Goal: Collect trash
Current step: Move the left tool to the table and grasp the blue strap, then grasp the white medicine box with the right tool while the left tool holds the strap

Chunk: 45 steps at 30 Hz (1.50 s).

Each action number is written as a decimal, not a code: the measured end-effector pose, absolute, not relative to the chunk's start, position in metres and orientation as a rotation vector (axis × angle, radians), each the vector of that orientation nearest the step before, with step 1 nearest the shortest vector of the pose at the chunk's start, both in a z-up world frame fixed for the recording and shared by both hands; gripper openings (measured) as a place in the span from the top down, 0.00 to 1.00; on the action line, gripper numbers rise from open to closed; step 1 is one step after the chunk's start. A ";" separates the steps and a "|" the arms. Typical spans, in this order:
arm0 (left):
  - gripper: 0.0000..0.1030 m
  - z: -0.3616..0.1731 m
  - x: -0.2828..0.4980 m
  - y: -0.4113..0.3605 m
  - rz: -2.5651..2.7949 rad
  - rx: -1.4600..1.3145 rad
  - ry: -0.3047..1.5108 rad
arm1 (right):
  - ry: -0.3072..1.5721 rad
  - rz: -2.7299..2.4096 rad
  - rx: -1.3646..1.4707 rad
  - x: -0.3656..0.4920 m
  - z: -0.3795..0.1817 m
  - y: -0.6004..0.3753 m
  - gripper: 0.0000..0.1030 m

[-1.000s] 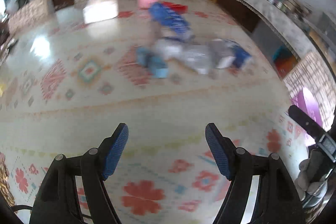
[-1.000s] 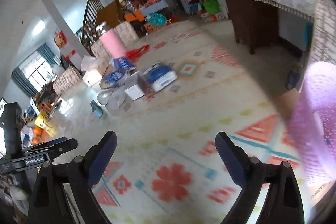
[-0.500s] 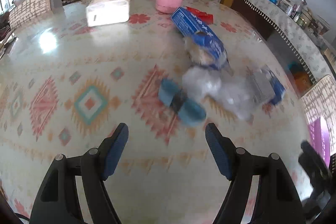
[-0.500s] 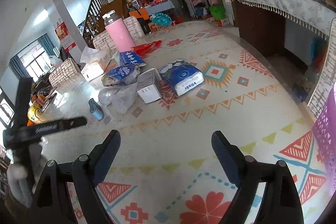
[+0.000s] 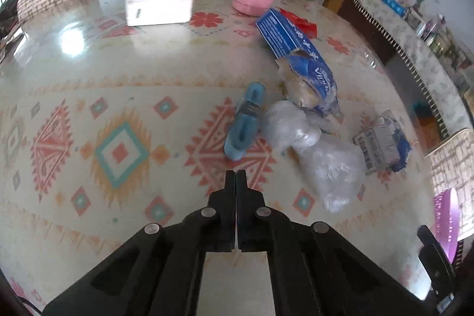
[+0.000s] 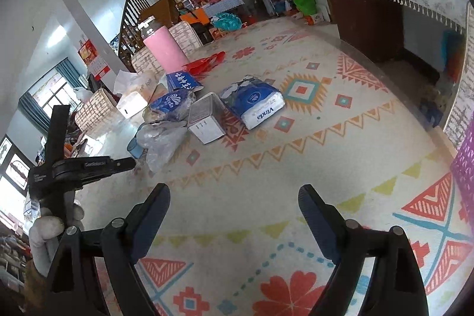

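Your left gripper (image 5: 236, 176) has its fingers pressed together on nothing, just short of the flattened blue wrapper (image 5: 245, 120), which lies on the patterned tabletop (image 5: 118, 96) beside crumpled clear plastic (image 5: 320, 156). Your right gripper (image 6: 234, 206) hovers, fingers spread wide.
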<state>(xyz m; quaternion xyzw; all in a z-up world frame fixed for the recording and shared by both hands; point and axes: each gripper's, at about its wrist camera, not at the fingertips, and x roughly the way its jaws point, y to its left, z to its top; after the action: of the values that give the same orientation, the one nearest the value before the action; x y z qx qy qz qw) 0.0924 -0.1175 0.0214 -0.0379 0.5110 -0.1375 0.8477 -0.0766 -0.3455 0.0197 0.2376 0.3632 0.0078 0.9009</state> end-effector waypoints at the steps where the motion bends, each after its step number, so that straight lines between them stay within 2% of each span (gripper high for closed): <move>1: 1.00 0.023 0.088 -0.111 -0.288 -0.093 1.073 | 0.755 0.016 0.490 -0.076 0.019 -0.345 0.11; 4: 1.00 0.029 0.084 -0.101 -0.284 -0.109 1.061 | 0.762 0.012 0.482 -0.076 0.019 -0.343 0.11; 5: 0.95 0.032 0.085 -0.099 -0.302 -0.110 1.048 | 0.763 0.011 0.479 -0.075 0.019 -0.343 0.11; 6: 0.75 0.033 0.088 -0.099 -0.313 -0.105 1.044 | 0.765 0.009 0.473 -0.075 0.019 -0.342 0.11; 7: 0.61 0.034 0.091 -0.099 -0.312 -0.093 1.041 | 0.767 0.008 0.469 -0.075 0.019 -0.341 0.11; 8: 0.39 0.035 0.094 -0.100 -0.301 -0.076 1.017 | 0.767 0.006 0.465 -0.075 0.019 -0.341 0.11; 9: 0.37 0.037 0.095 -0.103 -0.298 -0.052 0.984 | 0.767 0.005 0.463 -0.075 0.019 -0.341 0.11; 14: 0.37 0.032 0.113 -0.130 -0.323 0.102 0.960 | 0.776 0.004 0.462 -0.074 0.018 -0.341 0.11; 15: 0.40 0.029 0.118 -0.133 -0.322 0.113 0.968 | 0.776 0.005 0.460 -0.073 0.018 -0.341 0.11; 16: 0.47 0.025 0.126 -0.135 -0.327 0.107 0.982 | 0.776 0.005 0.455 -0.073 0.018 -0.340 0.11; 17: 0.73 0.022 0.131 -0.135 -0.336 0.093 1.000 | 0.777 0.005 0.451 -0.073 0.018 -0.340 0.11; 18: 0.86 0.018 0.137 -0.134 -0.349 0.062 1.036 | 0.777 0.006 0.446 -0.073 0.019 -0.339 0.11; 22: 0.86 0.020 0.132 -0.124 -0.348 -0.002 1.049 | 0.778 0.007 0.448 -0.073 0.018 -0.340 0.11; 33: 0.86 0.039 0.045 -0.092 -0.336 -0.064 1.005 | 0.809 0.019 0.439 -0.070 0.015 -0.335 0.11; 41: 0.86 0.038 0.041 -0.084 -0.333 -0.029 0.959 | 0.880 0.016 0.340 -0.058 0.019 -0.314 0.11; 45: 0.86 0.038 0.046 -0.075 -0.326 -0.058 0.962 | 0.862 -0.016 0.223 -0.031 0.040 -0.296 0.11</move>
<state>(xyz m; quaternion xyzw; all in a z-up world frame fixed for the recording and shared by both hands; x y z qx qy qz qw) 0.0458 -0.0746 0.0379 -0.0278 0.4604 -0.1563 0.8734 -0.0306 -0.2958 0.0396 0.1078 0.4171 -0.0078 0.9024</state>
